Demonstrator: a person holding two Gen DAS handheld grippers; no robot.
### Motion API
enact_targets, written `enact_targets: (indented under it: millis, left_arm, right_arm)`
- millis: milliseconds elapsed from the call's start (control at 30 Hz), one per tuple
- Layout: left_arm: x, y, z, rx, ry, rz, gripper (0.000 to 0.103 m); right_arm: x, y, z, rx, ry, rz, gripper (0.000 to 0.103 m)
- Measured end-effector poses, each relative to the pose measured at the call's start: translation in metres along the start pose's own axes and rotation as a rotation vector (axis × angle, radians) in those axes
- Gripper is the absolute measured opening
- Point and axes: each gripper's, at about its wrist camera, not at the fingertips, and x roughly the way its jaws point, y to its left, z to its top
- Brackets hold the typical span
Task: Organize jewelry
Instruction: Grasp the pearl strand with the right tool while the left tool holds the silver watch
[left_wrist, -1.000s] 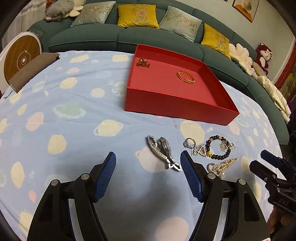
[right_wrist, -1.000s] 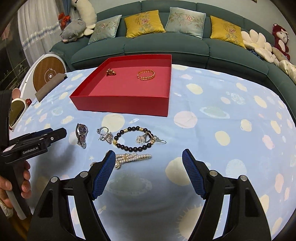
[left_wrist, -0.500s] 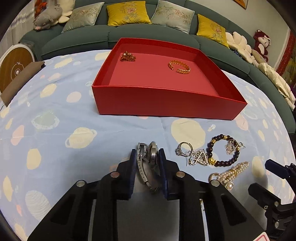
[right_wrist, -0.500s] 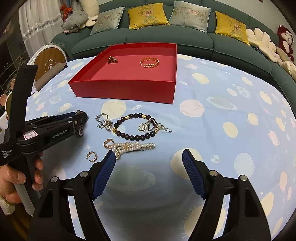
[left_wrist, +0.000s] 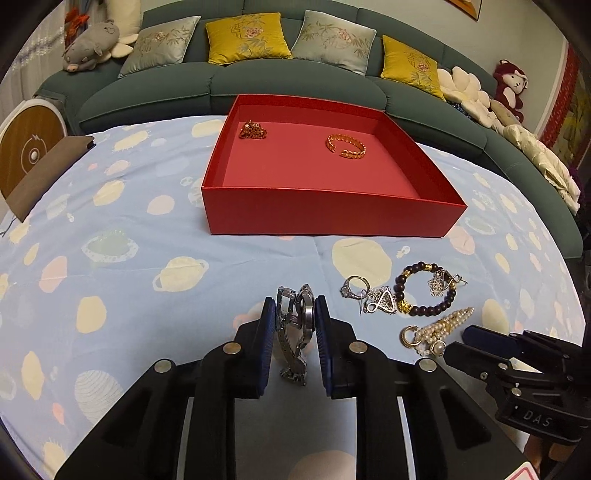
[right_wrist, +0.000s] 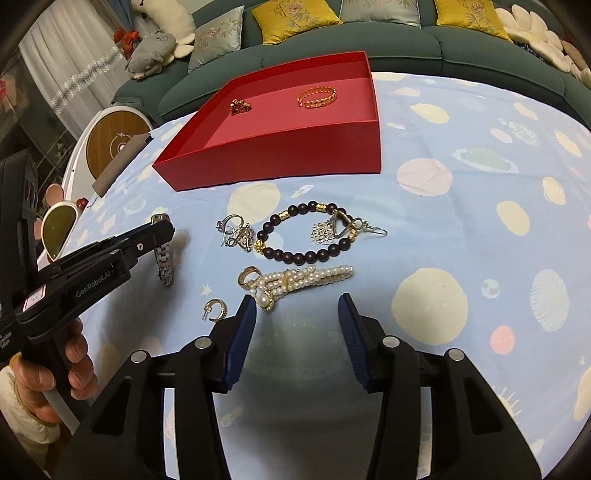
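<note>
Left tongs (left_wrist: 294, 325) are closed down on the wristwatch (left_wrist: 295, 317): case pinched edge-on between the blue pads, metal strap hanging below. In the right wrist view the watch looks lifted clear of the tabletop (right_wrist: 480, 206), though contact at the strap's tip cannot be ruled out. An edge-on pinch on the case makes sense, since the strap alone would slip or swing.

Right tongs (right_wrist: 295, 325) are spread wide, nothing held, hovering near the pearl piece (right_wrist: 299, 278). Probably staged there as the next pick.

The red box (left_wrist: 325, 218) sits at the far side, open top, directly ahead of the left tongs. Already inside: a gold bracelet (left_wrist: 346, 146) toward the right and a small gold cluster (left_wrist: 252, 130) at the far left corner, well apart. Sorted items are apparently kept spaced so nothing tangles.

Still on the tabletop, right of the watch:
- dark bead bracelet (right_wrist: 306, 233), with silver charms lying across it
- silver ring and pendant (right_wrist: 236, 232) just left of the beads
- gold hoop (right_wrist: 217, 309), loose, close to the right tongs' left pad

Judgement: early stage, two pieces boxed, watch in transit. The front wall must be cleared before release; the dangling strap is the part likely to catch.
</note>
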Motion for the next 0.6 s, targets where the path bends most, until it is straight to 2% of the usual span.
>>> enact_targets:
  millis: [67, 300, 467, 600]
  left_arm:
    - [-0.001, 0.001, -0.001, -0.002, 0.002, 0.001, 0.018]
    - [-0.002, 0.001, -0.002, -0.006, 0.003, 0.009, 0.018]
    - [-0.002, 0.0, -0.003, -0.001, 0.001, 0.016, 0.018]
    - [-0.003, -0.001, -0.003, 0.005, -0.001, 0.02, 0.018]
  right_arm:
    - [0.006, -0.001, 0.001, 0.034, 0.01, 0.022, 0.036]
    - [0.012, -0.008, 0.011, 0.132, -0.028, 0.042, 0.036]
    - [0.017, -0.005, 0.016, 0.134, -0.044, 0.005, 0.035]
    - [0.02, 0.0, 0.017, 0.105, -0.05, -0.034, 0.029]
